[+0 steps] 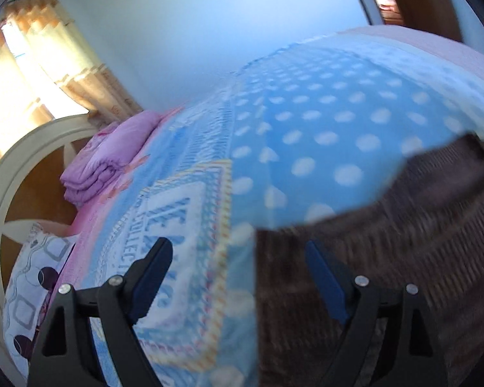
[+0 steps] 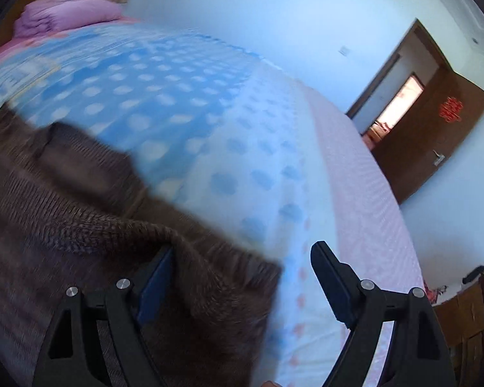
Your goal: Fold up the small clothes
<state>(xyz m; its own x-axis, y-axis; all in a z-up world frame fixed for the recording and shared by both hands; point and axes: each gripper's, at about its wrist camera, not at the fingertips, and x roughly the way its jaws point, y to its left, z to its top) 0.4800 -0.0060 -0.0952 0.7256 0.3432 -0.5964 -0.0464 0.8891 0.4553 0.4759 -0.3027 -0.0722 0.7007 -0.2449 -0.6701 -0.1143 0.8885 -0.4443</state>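
A brown knitted garment (image 1: 387, 225) lies on the blue blanket with white dots (image 1: 322, 113) that covers the bed. In the left wrist view its left edge runs between the fingers of my left gripper (image 1: 238, 258), which stands open just above it; the right finger (image 1: 322, 277) hovers over the knit and the left finger over the blanket. In the right wrist view the garment (image 2: 80, 213) fills the lower left, and its right corner lies between the wide-apart fingers of my right gripper (image 2: 242, 258). A fold of knit hides the tip of the left finger (image 2: 155, 283). Neither gripper's pads press on the cloth.
A folded purple quilt (image 1: 106, 161) and a patterned pillow (image 1: 32, 290) lie by the curved white headboard (image 1: 3, 177). Curtains (image 1: 32, 64) hang at the window. The bed's pink edge (image 2: 371, 209) runs along the right, with an open brown door (image 2: 435, 135) behind it.
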